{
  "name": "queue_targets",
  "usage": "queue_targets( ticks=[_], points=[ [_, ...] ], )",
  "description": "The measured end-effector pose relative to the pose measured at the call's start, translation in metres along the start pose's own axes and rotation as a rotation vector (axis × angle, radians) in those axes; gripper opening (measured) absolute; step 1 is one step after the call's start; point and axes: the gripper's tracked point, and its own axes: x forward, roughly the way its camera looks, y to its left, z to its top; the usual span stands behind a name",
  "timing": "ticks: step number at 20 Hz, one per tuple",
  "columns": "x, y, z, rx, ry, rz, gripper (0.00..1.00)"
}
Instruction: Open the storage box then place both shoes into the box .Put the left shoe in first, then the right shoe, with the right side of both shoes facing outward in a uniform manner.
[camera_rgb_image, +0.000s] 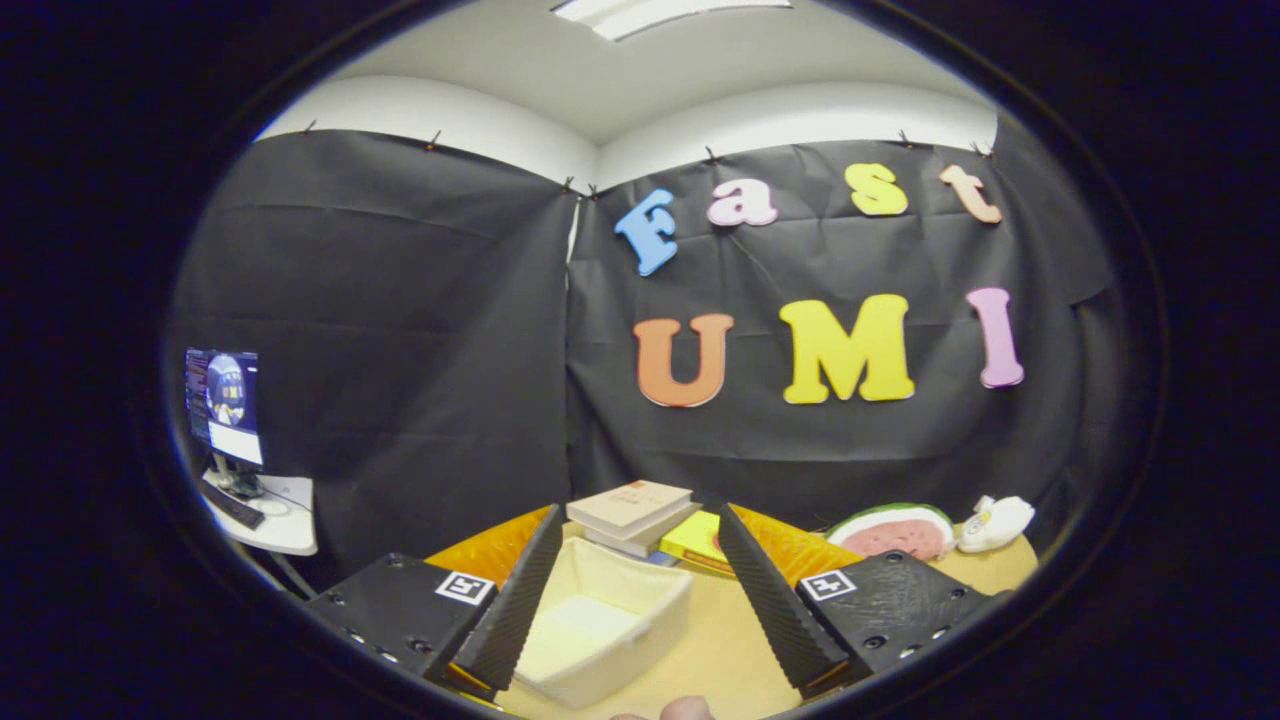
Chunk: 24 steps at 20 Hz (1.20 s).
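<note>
The tongs (632, 590) are held above the table (720, 640), spread wide, nothing between the fingers and nothing touching them. Below and between them sits the storage box (605, 625) — a cream-coloured, open-topped bin, its inside bare as far as can be seen. No lid or cover shows on it, so the opening step looks done or not needed; no shoe is to be seen from here.

The step in hand, by my judgement, is fetching the left shoe. To do it well, turn away from the box to find the shoes, pick the left one first, and grip it across a firm part such as the heel collar or the side wall rather than the soft toe. Hold it so its right side will face outward once it is lowered in, and set it toward one side of the box, leaving room for the right shoe beside it in the same facing.

Just beyond the box lies a stack of books (640, 515), with a yellow one (700, 540) beside it. Further off on the table are a watermelon-slice plush (893, 530) and a small white plush toy (995, 522) — keep clear of these. A monitor (224, 405) stands on a side desk apart.
</note>
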Motion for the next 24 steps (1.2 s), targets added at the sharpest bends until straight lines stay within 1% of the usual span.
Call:
queue_targets(
  ticks=[2,6,8,10,13,15,19,22,24],
  points=[
    [-0.019,-0.047,-0.013,-0.003,0.014,-0.073,0.95],
    [-0.054,-0.145,-0.057,-0.01,0.078,-0.256,0.95],
    [-0.067,-0.18,-0.086,0.0,0.141,-0.312,0.95],
    [-0.073,-0.212,-0.124,0.026,0.231,-0.359,0.95],
    [-0.072,-0.238,-0.189,0.09,0.409,-0.401,0.96],
    [-0.073,-0.238,-0.223,0.137,0.513,-0.397,0.96],
    [-0.063,-0.246,-0.264,0.219,0.604,-0.416,0.96],
    [-0.056,-0.255,-0.27,0.223,0.603,-0.447,0.9],
    [-0.051,-0.251,-0.273,0.265,0.612,-0.439,0.7]
  ],
)
